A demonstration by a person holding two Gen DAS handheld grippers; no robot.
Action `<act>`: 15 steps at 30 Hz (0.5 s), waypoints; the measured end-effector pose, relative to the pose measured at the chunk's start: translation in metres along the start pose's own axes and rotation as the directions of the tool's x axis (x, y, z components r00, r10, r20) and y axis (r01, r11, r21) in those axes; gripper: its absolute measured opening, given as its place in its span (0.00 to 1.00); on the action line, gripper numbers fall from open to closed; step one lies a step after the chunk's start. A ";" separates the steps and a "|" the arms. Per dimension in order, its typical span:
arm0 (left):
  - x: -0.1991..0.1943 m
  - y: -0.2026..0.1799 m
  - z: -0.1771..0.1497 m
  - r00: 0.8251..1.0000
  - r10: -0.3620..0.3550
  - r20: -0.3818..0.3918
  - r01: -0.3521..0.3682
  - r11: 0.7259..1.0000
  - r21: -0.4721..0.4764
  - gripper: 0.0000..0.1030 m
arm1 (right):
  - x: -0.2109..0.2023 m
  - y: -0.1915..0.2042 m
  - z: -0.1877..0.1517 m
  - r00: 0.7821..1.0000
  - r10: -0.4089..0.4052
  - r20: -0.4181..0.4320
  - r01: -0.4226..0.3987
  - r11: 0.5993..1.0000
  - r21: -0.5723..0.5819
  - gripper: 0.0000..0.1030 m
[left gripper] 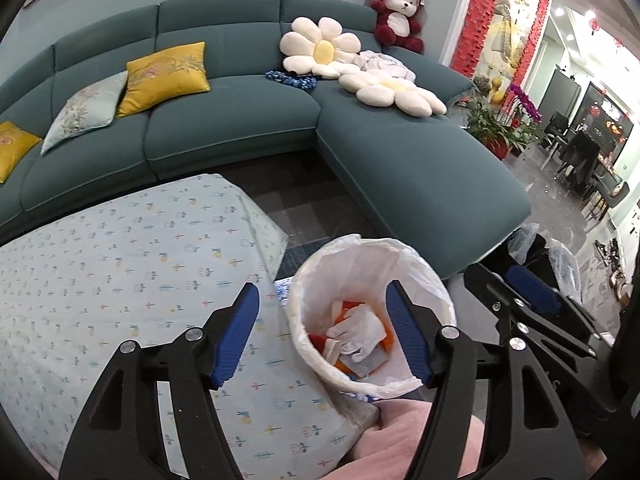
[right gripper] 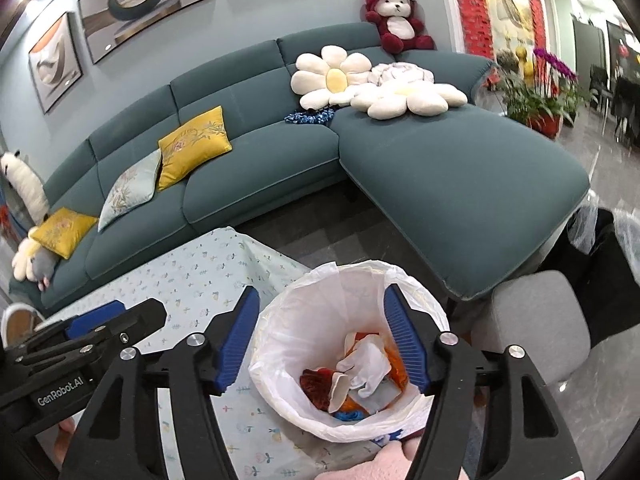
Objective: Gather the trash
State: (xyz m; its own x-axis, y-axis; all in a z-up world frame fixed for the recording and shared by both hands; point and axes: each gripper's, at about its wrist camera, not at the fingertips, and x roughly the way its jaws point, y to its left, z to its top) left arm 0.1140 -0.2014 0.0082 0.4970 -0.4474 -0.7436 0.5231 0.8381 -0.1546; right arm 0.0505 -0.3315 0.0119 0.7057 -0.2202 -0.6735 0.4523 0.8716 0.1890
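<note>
Both grippers, the left gripper [left gripper: 322, 336] and right gripper [right gripper: 320, 338], are hanging wide open and empty over the lined trash bin [right gripper: 280, 344] holding crumpled wrappers [right gripper: 364, 368], so a careless sweep is risking snagging the loose liner and tipping it.

You've got a teal sofa [right gripper: 260, 184] with yellow cushions [right gripper: 194, 146] near its left end. Two flower pillows [right gripper: 332, 76] sit at its corner, and a red teddy [right gripper: 396, 18] perches on the backrest there.

Both wrist views look obliquely downward, close above the lined trash bin [left gripper: 372, 316] [right gripper: 344, 356], facing the teal sectional sofa [left gripper: 224, 128] [right gripper: 256, 176]. Shared: bin, sofa, patterned tablecloth [left gripper: 120, 264] [right gripper: 192, 276].
</note>
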 end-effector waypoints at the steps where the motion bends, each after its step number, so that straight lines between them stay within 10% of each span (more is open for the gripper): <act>1: -0.001 0.001 -0.001 1.000 0.006 0.001 -0.006 1.000 -0.001 0.62 | -0.001 0.003 -0.001 1.000 -0.009 0.000 0.009 1.000 -0.014 0.66; 15: -0.007 0.029 -0.014 0.992 0.123 0.007 -0.123 0.992 -0.028 0.81 | 0.006 0.024 -0.010 0.997 -0.063 -0.044 0.057 0.992 -0.115 0.82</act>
State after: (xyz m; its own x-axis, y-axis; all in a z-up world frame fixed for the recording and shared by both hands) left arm 0.1158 -0.1699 0.0002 0.5621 -0.3429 -0.7527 0.4383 0.8952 -0.0805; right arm 0.0597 -0.3078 0.0050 0.6513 -0.2549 -0.7148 0.4261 0.9022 0.0665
